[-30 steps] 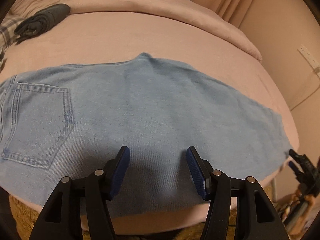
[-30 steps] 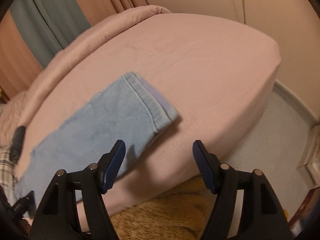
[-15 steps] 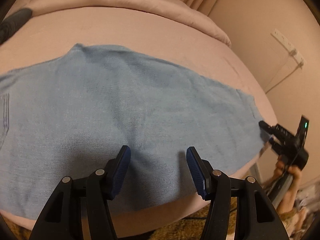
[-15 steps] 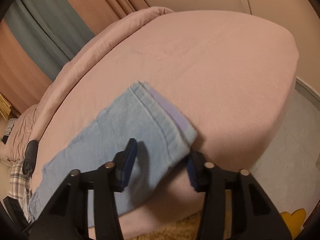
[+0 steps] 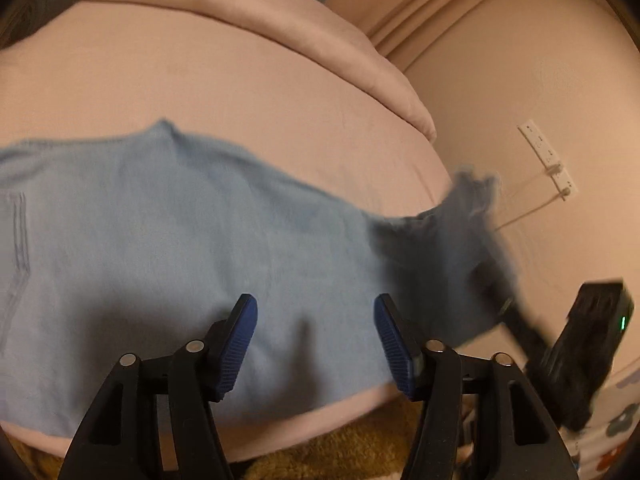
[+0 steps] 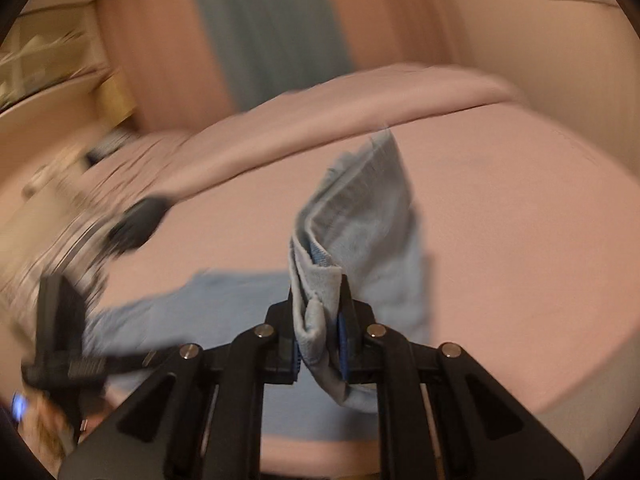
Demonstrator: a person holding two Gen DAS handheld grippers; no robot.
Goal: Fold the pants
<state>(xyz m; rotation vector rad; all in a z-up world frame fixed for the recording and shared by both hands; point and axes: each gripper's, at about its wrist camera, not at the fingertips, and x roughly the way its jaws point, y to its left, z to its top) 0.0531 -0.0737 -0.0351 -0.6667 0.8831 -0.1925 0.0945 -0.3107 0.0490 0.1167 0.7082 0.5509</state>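
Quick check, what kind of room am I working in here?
Most likely a bedroom: the jeans lie on a bed with a pink sheet, a rolled duvet along its far edge, and curtains behind.

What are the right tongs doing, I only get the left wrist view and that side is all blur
Observer: The right tongs have just closed on the hem of the jeans, bunched between the pads.
Operator: Is the hem off the bed?
Observer: Yes, it stands up above the pink bed.
Operator: Anything else over there?
Observer: A dark rolled garment lies further back on the bed.
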